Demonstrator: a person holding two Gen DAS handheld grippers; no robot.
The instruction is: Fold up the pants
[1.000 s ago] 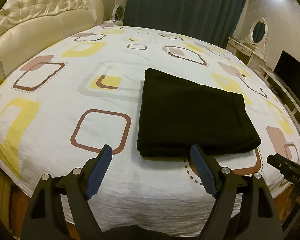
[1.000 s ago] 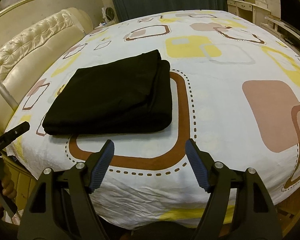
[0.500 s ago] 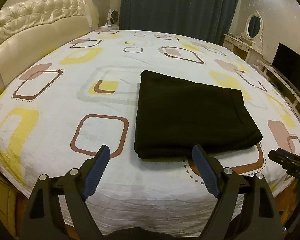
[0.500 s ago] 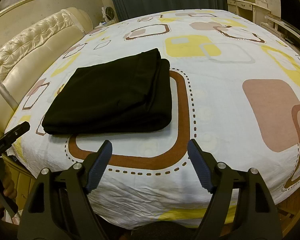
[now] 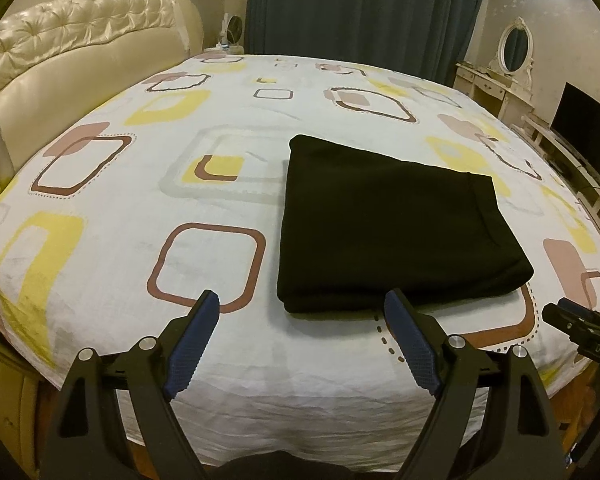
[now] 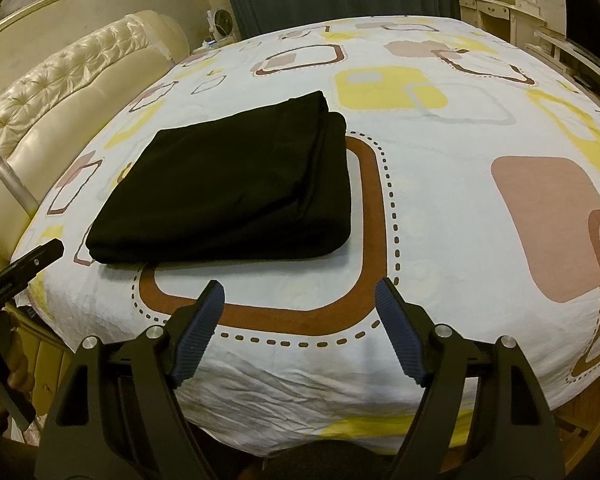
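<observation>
A bed (image 5: 132,200) with a patterned white sheet carries the black pants (image 5: 388,228), folded into a flat rectangle near its front edge. The left gripper (image 5: 302,304) and right gripper (image 6: 299,292) hover before it, jaws spread wide, gripping nothing.

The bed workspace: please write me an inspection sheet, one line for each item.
Surface: bed sheet, white with square patterns, wrinkled at the near edge.
Job's things: black pants, folded into a flat rectangle, lying on the sheet.
Clutter: nothing seen on the sheet.
Grippers: left hand-held gripper open, empty, before the near edge of the pants; right hand-held gripper open, empty, clear of the pants.
Cables: some near the television, too small to tell more.
Surroundings: tufted headboard, dark curtain, dressing table with oval mirror.
</observation>
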